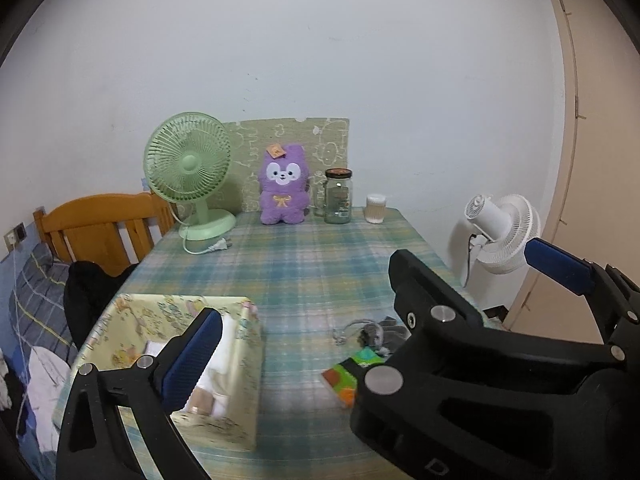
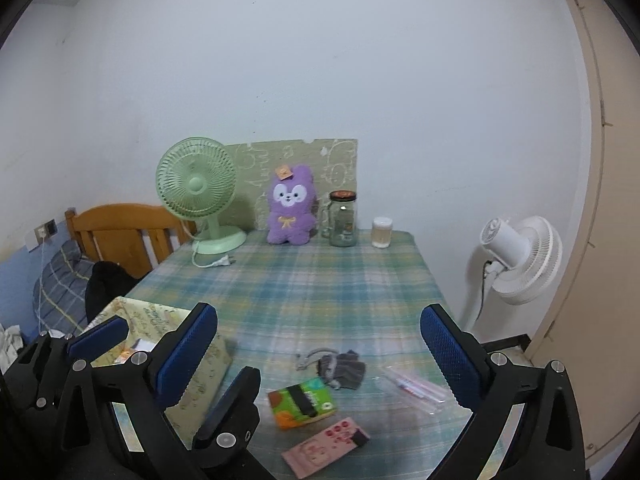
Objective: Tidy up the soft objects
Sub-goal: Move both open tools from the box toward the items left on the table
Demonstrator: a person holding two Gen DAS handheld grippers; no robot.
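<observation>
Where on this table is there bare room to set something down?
The widest bare patch is mid-tablecloth, between the back row (green fan, purple plush, jar) and the front clutter. The front is crowded: yellow box, grey sock, green packet, pink packet.

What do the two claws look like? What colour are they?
Both claws look alike. The right claw has a black frame with shiny silver bolts, and each finger wears a blue pad with a bumpy dotted grip. The left claw has the same black frame, silver bolts and blue pads. No cables, hands or sleeves show.
</observation>
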